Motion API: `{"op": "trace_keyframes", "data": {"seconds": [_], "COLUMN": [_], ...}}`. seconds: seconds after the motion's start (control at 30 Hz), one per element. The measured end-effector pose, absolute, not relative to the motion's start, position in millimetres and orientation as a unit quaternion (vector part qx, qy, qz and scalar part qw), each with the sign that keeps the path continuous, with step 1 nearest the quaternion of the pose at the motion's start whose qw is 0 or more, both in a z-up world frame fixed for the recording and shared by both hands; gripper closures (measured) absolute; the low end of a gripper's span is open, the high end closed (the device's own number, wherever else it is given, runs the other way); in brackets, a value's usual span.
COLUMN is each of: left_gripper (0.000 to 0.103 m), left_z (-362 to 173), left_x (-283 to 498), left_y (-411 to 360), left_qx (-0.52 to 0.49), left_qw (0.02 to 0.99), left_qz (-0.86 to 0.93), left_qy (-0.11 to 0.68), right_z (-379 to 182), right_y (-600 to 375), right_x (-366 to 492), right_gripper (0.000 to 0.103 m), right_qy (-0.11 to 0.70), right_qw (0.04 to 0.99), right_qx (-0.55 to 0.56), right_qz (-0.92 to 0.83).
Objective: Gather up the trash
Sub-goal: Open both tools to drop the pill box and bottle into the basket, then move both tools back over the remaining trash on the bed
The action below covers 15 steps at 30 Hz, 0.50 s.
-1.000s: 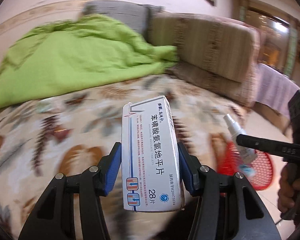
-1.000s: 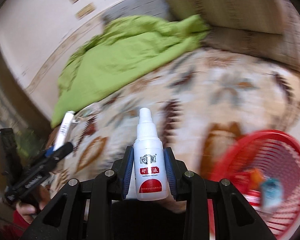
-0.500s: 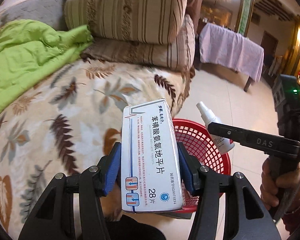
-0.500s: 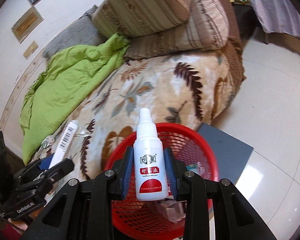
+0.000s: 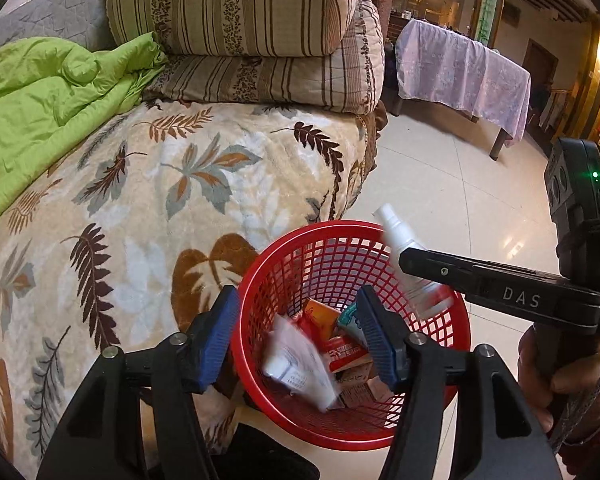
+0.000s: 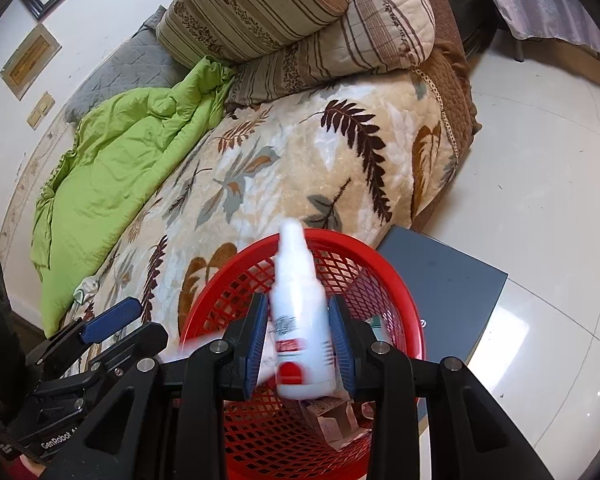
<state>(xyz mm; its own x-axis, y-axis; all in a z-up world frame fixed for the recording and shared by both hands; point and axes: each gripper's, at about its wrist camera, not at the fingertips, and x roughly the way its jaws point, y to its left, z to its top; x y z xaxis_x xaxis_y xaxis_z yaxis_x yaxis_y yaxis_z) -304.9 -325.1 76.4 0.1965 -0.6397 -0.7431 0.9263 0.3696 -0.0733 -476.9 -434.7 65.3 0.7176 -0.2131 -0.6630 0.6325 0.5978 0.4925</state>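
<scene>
The left claw (image 5: 298, 334) gapes wide and empty above the red basket (image 5: 458, 344), which stands on the floor against the bed's (image 5: 148, 208) foot-end corner; a blurred white box (image 5: 300, 364) tumbles among the wrappers inside. The right claw (image 6: 298, 346) is parted around a white spray bottle (image 6: 300, 320), blurred and apparently slipping free, so the drop-off step looks underway. Next, both claws likely return to the bed for remaining trash.

In the basket (image 5: 452, 344), a white box (image 5: 300, 364) smears with motion blur. The bottle (image 6: 300, 320) above it blurs too, label unreadable, grip uncertain.
</scene>
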Motion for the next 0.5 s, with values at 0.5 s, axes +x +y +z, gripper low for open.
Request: {"op": "trace_keyframes", "data": {"seconds": [0.5], "left_gripper": [0.033], "left_z": [82], "left_x": [-308], "left_y": [-313], "left_qx": [0.208], "left_qw": [0.764], "left_qz": [-0.513], "left_qy": [0.332], "right_z": [76], "right_y": [-427], "right_x": [-476], "right_gripper": [0.068], "right_qy": [0.28], "right_qw": [0.852], "right_qx": [0.36], "right_qz": [-0.257]}}
